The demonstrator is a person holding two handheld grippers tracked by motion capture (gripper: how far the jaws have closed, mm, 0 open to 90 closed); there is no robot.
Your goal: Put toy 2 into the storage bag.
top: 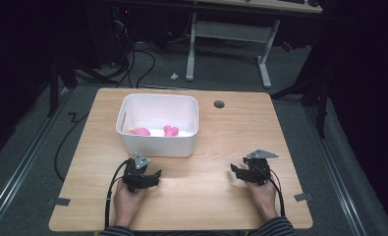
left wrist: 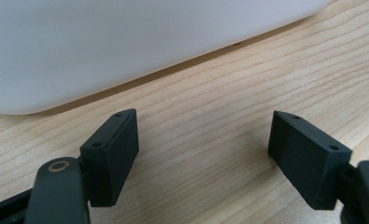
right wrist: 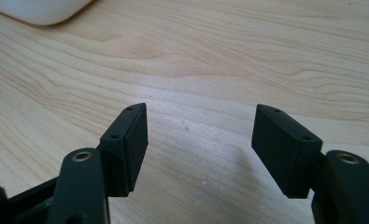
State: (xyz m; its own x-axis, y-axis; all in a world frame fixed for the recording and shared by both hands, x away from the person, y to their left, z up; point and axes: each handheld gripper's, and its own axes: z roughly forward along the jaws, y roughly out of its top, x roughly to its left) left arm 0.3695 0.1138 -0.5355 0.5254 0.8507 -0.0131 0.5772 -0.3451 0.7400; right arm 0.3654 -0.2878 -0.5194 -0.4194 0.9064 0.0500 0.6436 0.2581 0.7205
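Black jaws spread wide and empty on both grippers, resting low on the wooden table (top: pixel 221 132) near its front edge. The left gripper (top: pixel 150 178) sits just beside the white bin's (top: pixel 157 146) near wall; the right gripper (top: pixel 238 171) lies farther off. Two pink items (top: pixel 171 131) lie inside, toward the bin's front, likely closest to the left hand (top: pixel 127 199).

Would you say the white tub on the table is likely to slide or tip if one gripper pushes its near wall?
The white tub probably slides rather than tips: it looks wide, low and flat-based on smooth wood. It seems light, holding just two small pink items. Its rounded, glossy-looking wall may let a gripper slip off.
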